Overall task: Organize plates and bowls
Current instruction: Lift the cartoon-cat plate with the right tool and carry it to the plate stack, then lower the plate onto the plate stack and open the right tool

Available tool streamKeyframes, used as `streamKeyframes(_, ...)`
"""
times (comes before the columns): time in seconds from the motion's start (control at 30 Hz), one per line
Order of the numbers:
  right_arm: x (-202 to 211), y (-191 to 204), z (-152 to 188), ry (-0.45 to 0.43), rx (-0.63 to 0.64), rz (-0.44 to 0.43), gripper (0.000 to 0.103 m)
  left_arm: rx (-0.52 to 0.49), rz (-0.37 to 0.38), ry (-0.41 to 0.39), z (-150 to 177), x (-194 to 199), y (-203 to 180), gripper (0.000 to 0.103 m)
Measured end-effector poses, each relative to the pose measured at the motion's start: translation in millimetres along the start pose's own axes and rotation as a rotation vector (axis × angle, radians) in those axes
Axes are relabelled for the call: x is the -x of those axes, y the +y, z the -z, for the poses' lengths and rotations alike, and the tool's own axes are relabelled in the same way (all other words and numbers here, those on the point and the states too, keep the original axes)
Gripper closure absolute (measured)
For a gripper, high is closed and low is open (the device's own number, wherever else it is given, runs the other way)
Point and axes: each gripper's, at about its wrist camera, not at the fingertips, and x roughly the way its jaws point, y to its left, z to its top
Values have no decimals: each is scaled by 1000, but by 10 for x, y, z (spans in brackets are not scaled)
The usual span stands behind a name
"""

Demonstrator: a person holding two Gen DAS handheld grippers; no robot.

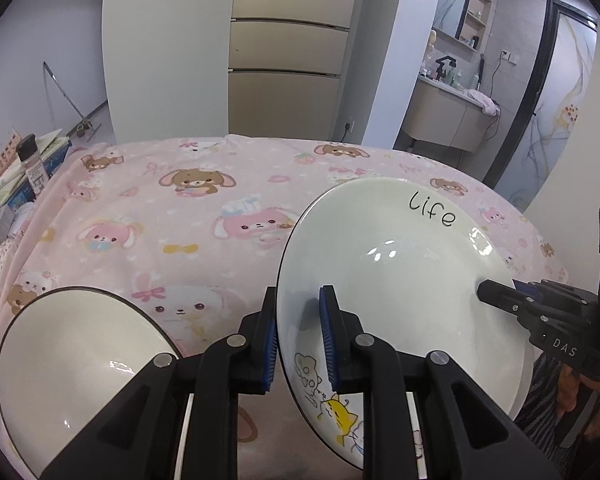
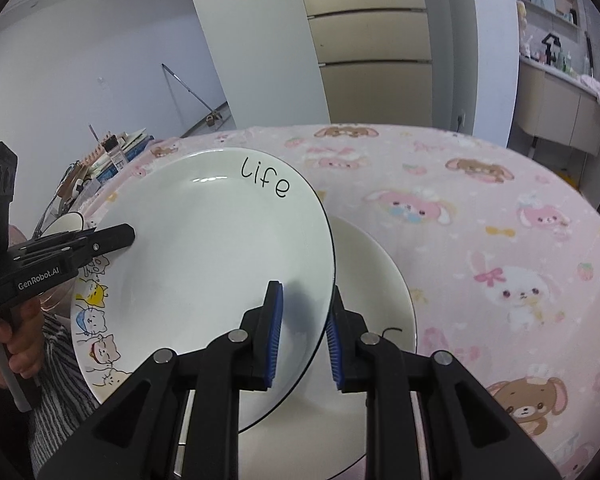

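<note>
A white plate (image 1: pixel 400 276) with "life" and cartoon cats on its rim is held tilted above the pink cloth; it also shows in the right wrist view (image 2: pixel 220 248). My left gripper (image 1: pixel 298 338) is shut on its left rim. My right gripper (image 2: pixel 302 336) is shut on its right rim, and its finger shows in the left wrist view (image 1: pixel 496 294). A second white plate (image 2: pixel 372 280) lies on the cloth under the right side. A plain white plate (image 1: pixel 76 360) with a dark rim lies at the left.
The table is covered by a pink cartoon-animal cloth (image 1: pixel 204 216). Books and a small spice bottle (image 1: pixel 34 162) are piled at its far left edge. A beige cabinet (image 1: pixel 284 76) stands behind the table.
</note>
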Motion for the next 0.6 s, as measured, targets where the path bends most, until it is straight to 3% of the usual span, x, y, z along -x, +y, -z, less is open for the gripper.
streamKeyframes(0.23, -88, -98, 21, 49, -44, 7, 81, -47, -10, 3, 21, -56, -84, 84)
streamKeyframes(0.33, -118, -94, 30, 68, -40, 36, 72, -72, -17, 10, 47, -91, -139, 85)
streamKeyframes(0.5, -48, -2, 25, 50, 15, 46, 34, -89, 8, 27, 74, -131, -188, 87)
streamKeyframes(0.53, -26, 36, 33, 41, 39, 66, 30, -91, 8, 28, 77, -134, -196, 88)
streamKeyframes(0.6, 45, 128, 46, 13, 91, 100, 12, -100, 22, 35, 89, -150, -225, 91)
